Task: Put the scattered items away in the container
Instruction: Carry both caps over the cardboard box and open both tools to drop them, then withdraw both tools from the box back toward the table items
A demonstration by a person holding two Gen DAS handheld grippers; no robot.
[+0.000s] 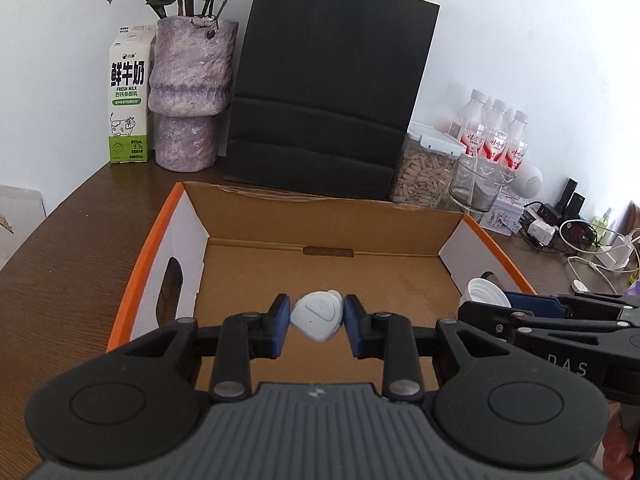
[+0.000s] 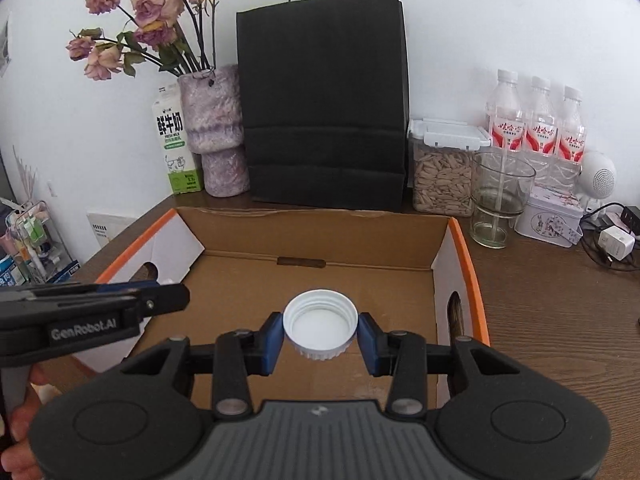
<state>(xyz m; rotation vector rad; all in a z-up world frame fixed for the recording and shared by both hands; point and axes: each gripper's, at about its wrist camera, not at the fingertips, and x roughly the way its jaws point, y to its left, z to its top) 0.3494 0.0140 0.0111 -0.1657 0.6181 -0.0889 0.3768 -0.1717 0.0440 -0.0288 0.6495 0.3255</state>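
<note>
Both jaws are clenched on small loads above the cardboard box (image 2: 320,276): my right gripper (image 2: 320,334) holds a white bottle cap (image 2: 320,324) by its ribbed rim, open side up, and my left gripper (image 1: 317,316) pinches a pale plastic piece (image 1: 318,314). Both things seem light, stiff and smooth, so I take them across the widest part

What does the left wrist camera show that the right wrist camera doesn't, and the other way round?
Only the left wrist view shows the small white triangular piece clamped in the left gripper. Only the right wrist view shows the white cap open side up in the right gripper, and the wire rack beyond the table edge. Both show the cardboard box, black paper bag, milk carton and vase.
</note>
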